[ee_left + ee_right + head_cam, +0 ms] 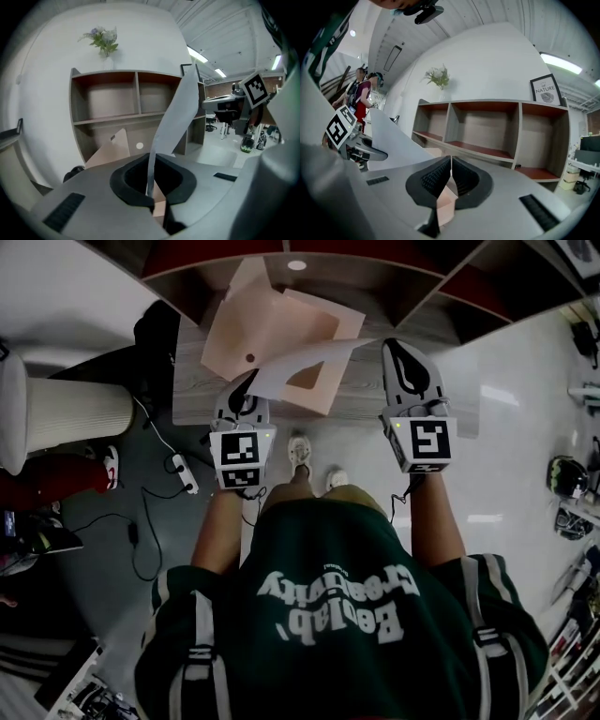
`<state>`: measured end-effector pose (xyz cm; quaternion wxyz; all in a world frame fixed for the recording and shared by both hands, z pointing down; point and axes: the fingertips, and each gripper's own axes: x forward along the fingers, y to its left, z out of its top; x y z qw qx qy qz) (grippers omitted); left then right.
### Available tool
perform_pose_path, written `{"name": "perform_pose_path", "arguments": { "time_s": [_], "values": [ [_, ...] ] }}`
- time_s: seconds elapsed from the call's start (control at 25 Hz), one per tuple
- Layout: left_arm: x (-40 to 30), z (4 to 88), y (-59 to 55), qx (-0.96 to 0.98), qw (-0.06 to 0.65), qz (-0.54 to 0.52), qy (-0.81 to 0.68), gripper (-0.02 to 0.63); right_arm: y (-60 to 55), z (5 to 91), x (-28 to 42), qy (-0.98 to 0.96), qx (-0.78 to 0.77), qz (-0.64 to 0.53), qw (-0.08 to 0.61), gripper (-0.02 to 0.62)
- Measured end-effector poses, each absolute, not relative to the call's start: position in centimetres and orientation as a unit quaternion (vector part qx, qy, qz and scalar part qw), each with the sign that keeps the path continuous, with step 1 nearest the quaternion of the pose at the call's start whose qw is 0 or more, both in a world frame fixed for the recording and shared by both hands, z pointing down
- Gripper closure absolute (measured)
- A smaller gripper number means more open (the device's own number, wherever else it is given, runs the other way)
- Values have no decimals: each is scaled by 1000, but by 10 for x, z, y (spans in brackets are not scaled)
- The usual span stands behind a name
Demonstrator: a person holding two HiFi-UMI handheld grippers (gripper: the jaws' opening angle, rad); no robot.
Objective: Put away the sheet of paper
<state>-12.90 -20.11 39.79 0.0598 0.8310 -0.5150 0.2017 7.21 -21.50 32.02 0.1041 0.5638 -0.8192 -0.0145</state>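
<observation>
Room: open-fronted shelf unit (375, 277) with red-brown compartments stands against a curved white wall. A vase of flowers (103, 41) is on its top and a framed print (546, 89) sits at the right end. A wood-grain table (441, 399) stands in front of the shelf. Beige paper folders (272, 329) lie overlapped at the table's far edge, toward its left corner. The floor is pale and glossy to the right and dark to the left, with a power strip and cables (183, 474).

Left gripper (248, 382): jaws together, clamped on the sheet of paper (309, 367). In its own view the sheet's edge rises straight out from between the pads (164, 185).

Right gripper (398, 345): jaws together. A thin pale edge shows between the ribbed pads (461, 176), and the sheet runs right up to them, so it is pinched there too.

Sheet position: off the table, slung in a curve between the two grippers over the table's near edge and partly covering the folders.
</observation>
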Motion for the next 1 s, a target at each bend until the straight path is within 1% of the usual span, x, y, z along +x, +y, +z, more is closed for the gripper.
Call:
{"name": "perform_pose_path", "arguments": {
  "time_s": [0.24, 0.44, 0.52, 0.68, 1.0],
  "values": [
    [-138, 421, -213, 863, 143, 251, -415, 588, -251, 326, 51, -812, 570, -19, 126, 558],
    [-145, 454, -221, 868, 234, 293, -325, 588, -271, 335, 41, -801, 583, -18, 138, 558],
    [-148, 469, -232, 864, 253, 306, -310, 588, -275, 338, 36, -796, 587, -22, 147, 558],
    [-161, 494, -261, 842, 253, 343, -331, 588, -279, 347, 28, -792, 587, -24, 166, 558],
    [-178, 539, -309, 801, 211, 412, -380, 588, -287, 359, 16, -784, 591, -24, 186, 558]
  ]
}}
